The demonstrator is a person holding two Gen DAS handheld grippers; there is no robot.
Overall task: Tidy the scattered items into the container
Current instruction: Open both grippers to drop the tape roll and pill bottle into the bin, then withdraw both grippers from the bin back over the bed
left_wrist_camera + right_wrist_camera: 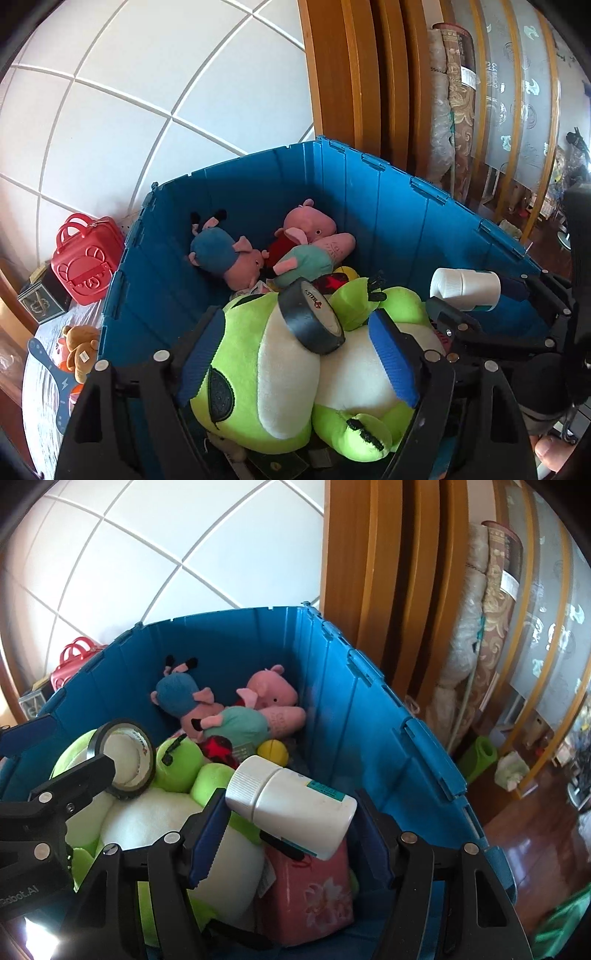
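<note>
Tape [312, 319] lies between the left gripper's [299, 354] blue pads, but the jaws stand spread with a gap on each side — released, the roll resting on the green plush frog [258, 384] rather than gripped. At about 2 o'clock in the left view, the right gripper [291, 834] reaches over the blue container [373, 716] with a white bottle [291, 808] lying sideways between its fingers; whether those jaws pinch it or have just let go cannot be told. Both tools hover inside the bin's walls, likely so items drop onto the soft pile and not the rim. Pig plushies [258, 247] fill the far corner at 12 o'clock. A red toy case [86, 258] and brown bear [79, 347] sit outside at 9 o'clock.
</note>
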